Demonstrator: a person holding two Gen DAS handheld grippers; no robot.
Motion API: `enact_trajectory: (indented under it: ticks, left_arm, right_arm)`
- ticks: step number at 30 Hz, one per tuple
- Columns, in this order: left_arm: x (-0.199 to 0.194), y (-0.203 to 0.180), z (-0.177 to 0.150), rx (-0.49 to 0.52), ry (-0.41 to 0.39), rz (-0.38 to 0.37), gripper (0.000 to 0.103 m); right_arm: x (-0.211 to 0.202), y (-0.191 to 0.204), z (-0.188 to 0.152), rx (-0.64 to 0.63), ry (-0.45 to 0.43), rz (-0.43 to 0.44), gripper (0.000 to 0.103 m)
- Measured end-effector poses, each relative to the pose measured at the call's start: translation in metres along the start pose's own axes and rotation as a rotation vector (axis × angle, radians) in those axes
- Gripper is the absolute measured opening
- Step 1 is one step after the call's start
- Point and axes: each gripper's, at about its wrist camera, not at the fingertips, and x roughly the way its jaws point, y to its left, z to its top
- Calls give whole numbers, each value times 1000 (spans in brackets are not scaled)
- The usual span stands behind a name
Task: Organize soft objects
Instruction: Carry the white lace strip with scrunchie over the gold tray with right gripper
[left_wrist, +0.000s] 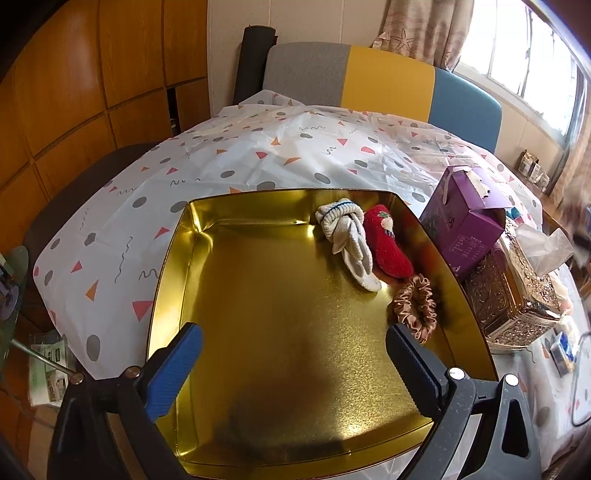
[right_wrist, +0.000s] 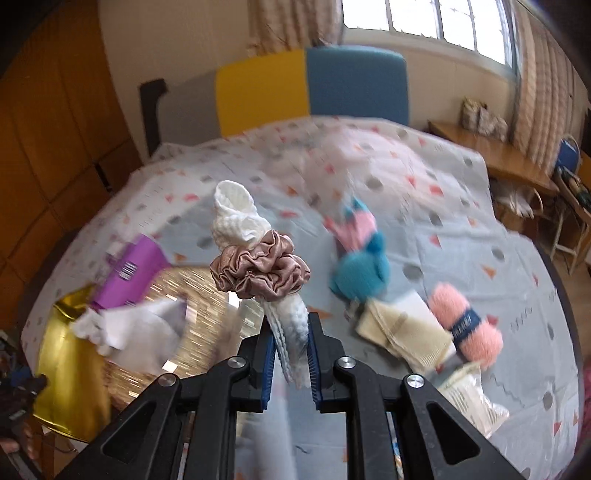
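In the left wrist view a gold tin tray (left_wrist: 207, 280) lies on the patterned tablecloth. In its far right corner are a white sock (left_wrist: 347, 243), a red sock (left_wrist: 388, 243) and a brown scrunchie (left_wrist: 415, 308). My left gripper (left_wrist: 295, 365) hangs open over the tray's near half, nothing between its blue pads. In the right wrist view my right gripper (right_wrist: 291, 325) is shut on a white knit sock (right_wrist: 236, 218), held up above the table. A dusty-pink scrunchie (right_wrist: 258, 269) sits around the sock's middle.
A purple box (left_wrist: 461, 221) and an ornate tissue box (left_wrist: 517, 295) stand right of the tray. On the cloth in the blurred right wrist view lie a teal-and-pink knit piece (right_wrist: 358, 266), a pink yarn ball (right_wrist: 465, 325) and a cream folded cloth (right_wrist: 402, 336). A chair (left_wrist: 388, 85) stands behind.
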Motion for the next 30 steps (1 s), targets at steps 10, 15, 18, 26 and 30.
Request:
enact_trajectory:
  ticks: [10, 15, 18, 26, 30]
  left_arm:
    - [0, 16, 0, -35, -5, 7, 101]
    - [-1, 34, 2, -80, -10, 29, 101]
    - [-4, 45, 2, -106, -20, 42, 101]
    - [-4, 66, -4, -140, -11, 81, 101]
    - [-5, 68, -5, -144, -13, 82, 101]
  right_arm:
    - [-31, 128, 10, -236, -60, 225, 14]
    - [-21, 185, -19, -358, 21, 346, 14]
    - [-8, 214, -46, -430, 98, 392, 14]
    - [62, 247, -107, -523, 332, 353, 15]
    - [78, 246, -120, -524, 366, 322, 16]
